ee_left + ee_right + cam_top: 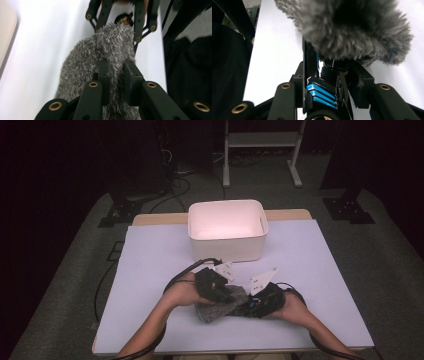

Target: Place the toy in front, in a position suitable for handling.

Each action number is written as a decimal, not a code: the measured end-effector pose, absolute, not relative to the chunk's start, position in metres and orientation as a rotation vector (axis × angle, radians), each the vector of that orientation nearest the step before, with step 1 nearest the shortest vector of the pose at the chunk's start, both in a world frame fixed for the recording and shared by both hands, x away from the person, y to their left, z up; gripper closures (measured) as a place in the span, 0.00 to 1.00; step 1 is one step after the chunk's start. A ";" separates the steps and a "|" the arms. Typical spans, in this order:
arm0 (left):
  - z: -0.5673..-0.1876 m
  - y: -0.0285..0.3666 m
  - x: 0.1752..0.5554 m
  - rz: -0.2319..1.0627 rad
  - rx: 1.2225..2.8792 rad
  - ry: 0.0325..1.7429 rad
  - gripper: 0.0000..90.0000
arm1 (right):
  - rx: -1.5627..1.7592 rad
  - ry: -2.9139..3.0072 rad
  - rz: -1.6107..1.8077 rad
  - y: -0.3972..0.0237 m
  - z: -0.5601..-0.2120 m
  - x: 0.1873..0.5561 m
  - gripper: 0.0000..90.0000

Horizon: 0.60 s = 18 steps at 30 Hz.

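both grippers, left [227, 292] and right [250, 306], pinch the grey fuzzy cover [220, 309], jaws narrow, probably to pull it off a black device [324, 85].

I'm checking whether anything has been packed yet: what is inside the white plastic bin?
The white plastic bin shows bare pale inner walls and floor in the high view. Its near wall hides the floor strip just behind it.
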<state>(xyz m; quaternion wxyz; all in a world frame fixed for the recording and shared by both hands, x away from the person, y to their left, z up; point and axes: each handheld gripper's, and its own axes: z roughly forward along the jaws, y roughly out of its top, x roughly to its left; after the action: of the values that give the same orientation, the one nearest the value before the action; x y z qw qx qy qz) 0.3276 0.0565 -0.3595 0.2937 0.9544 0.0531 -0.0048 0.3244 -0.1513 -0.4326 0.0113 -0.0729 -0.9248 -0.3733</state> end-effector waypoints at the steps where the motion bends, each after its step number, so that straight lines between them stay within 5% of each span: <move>1: -0.361 0.060 0.327 -0.008 2.552 0.149 0.87 | -0.220 -2.886 -1.153 -0.146 -0.434 0.325 0.61; 5: -0.368 0.070 0.325 -0.027 2.524 0.178 0.87 | -0.230 -2.867 -1.155 -0.140 -0.440 0.325 0.60; 8: -0.369 0.071 0.325 -0.026 2.522 0.184 0.87 | -0.273 -2.862 -1.152 -0.145 -0.438 0.322 0.48; 15: -0.368 0.065 0.328 -0.032 2.505 0.218 0.84 | -0.375 -2.865 -1.195 -0.183 -0.437 0.314 0.52; 18: -0.368 0.055 0.327 -0.035 2.505 0.179 0.87 | -0.367 -2.876 -1.218 -0.188 -0.437 0.312 0.63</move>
<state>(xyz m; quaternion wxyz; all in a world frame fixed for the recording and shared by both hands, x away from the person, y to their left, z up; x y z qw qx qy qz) 0.3270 0.0553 -0.3675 0.3096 0.9484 0.0676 -0.0134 0.3124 -0.1882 -0.4366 -0.0017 -0.1166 -0.9145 -0.3874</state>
